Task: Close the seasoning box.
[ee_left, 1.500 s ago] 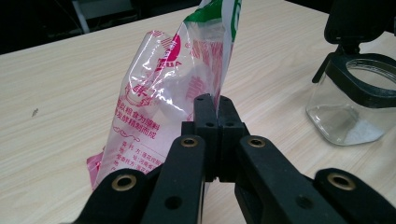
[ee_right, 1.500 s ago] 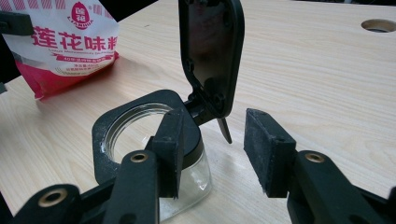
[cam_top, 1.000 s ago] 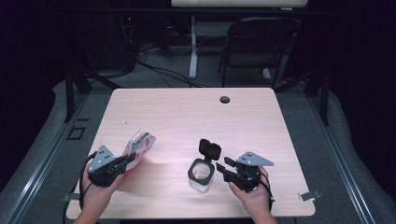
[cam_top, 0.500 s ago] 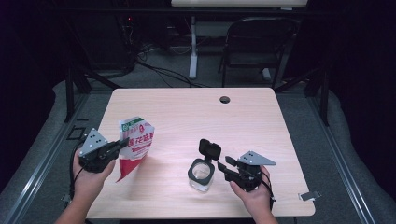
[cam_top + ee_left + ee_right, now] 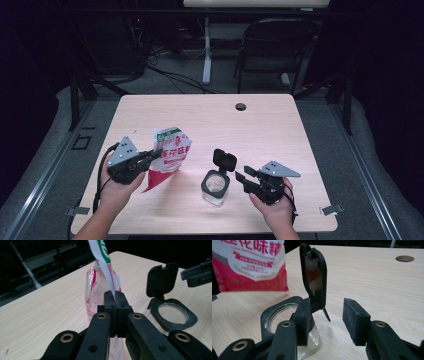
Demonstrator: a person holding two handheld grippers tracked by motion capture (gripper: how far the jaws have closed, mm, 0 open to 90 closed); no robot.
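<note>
At worktop (image 5: 280, 125) left-front, left claw (image 5: 151, 155) is clenched on the top edge of a red-and-white pouch (image 5: 168, 156), jaws fully together on the film, pouch lifted and tilted. Right claw (image 5: 241, 178) is released, jaws well apart, just beside a glass jar (image 5: 215, 187); 1 jaw is near its raised black flip lid (image 5: 224, 159), contact unclear.

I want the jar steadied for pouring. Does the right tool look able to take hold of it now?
Probably yes: the right tool is open right beside the jar, nothing between them, though the raised lid stands close.
</note>
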